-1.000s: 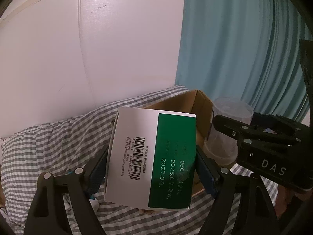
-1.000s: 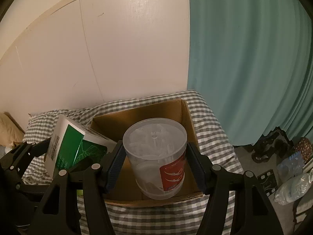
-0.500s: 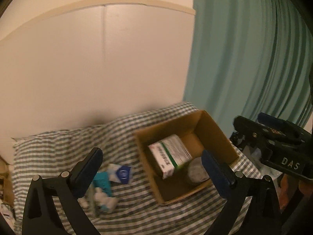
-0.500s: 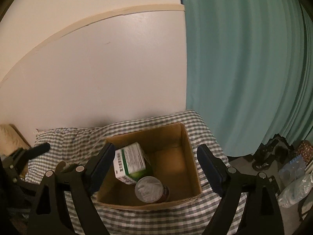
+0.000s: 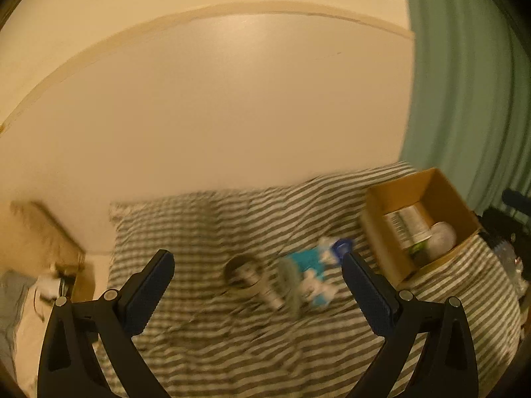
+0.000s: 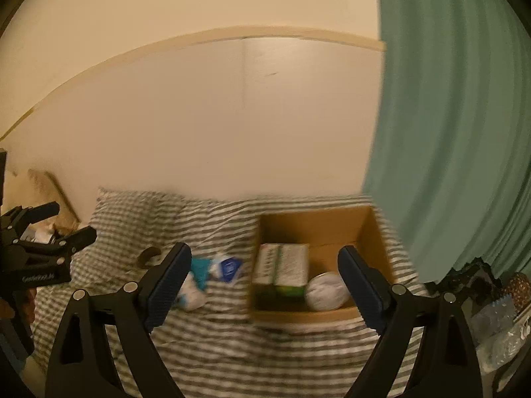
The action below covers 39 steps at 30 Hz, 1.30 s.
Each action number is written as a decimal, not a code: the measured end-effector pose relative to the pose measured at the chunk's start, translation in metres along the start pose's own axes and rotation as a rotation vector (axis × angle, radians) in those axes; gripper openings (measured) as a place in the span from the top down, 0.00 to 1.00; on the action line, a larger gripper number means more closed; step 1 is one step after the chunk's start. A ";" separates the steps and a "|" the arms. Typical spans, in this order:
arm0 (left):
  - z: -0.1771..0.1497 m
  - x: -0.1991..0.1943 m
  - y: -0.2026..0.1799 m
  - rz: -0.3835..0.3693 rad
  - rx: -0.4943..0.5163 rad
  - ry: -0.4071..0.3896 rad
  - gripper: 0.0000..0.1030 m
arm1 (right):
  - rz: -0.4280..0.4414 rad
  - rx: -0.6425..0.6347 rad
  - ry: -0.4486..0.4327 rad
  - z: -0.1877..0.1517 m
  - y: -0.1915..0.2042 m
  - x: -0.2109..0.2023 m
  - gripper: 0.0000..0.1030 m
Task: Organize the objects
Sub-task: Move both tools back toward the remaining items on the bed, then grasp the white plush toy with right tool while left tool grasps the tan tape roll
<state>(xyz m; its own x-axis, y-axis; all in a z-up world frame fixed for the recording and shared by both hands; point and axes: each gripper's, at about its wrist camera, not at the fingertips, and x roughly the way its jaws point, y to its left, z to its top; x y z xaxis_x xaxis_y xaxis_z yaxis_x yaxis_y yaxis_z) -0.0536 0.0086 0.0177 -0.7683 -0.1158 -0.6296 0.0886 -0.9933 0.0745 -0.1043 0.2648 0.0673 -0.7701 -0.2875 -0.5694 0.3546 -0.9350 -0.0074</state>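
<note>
No lettering reads clearly: the green-and-white carton carries print too blurred to make out, and the pale mark on the left gripper's body in the right wrist view is illegible as well. The cardboard box sits on the striped bedcover near the teal curtain, and it holds the carton lying beside a clear lidded tub (both toward the box's near wall). Outside the box, on the cover, lie a blue-and-white packet, a teal-and-white bundle just beside it, and a round dark-rimmed thing a little farther left; motion blur hides what these are. The left gripper hangs above that loose clutter with its jaws spread wide and nothing between them. The right gripper is likewise spread and empty, its right finger overlapping the box's near corner in the picture.
</note>
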 end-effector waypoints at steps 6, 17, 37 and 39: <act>-0.042 0.033 0.038 0.035 -0.046 0.070 0.00 | 0.052 -0.123 0.094 -0.033 0.083 0.035 0.12; -0.092 0.104 0.065 0.042 -0.096 0.186 0.00 | 0.012 -0.171 0.293 -0.074 0.131 0.149 0.12; -0.093 0.197 0.031 0.023 -0.062 0.261 0.00 | 0.046 -0.125 0.439 -0.088 0.113 0.237 0.46; -0.085 0.200 0.035 0.010 -0.088 0.248 0.00 | 0.044 -0.138 0.397 -0.075 0.113 0.228 0.48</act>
<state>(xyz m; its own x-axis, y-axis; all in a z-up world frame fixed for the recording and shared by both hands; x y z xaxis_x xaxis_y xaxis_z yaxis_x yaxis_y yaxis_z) -0.1498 -0.0494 -0.1715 -0.5890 -0.1120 -0.8004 0.1587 -0.9871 0.0213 -0.2003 0.1093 -0.1252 -0.4985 -0.1993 -0.8437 0.4709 -0.8794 -0.0705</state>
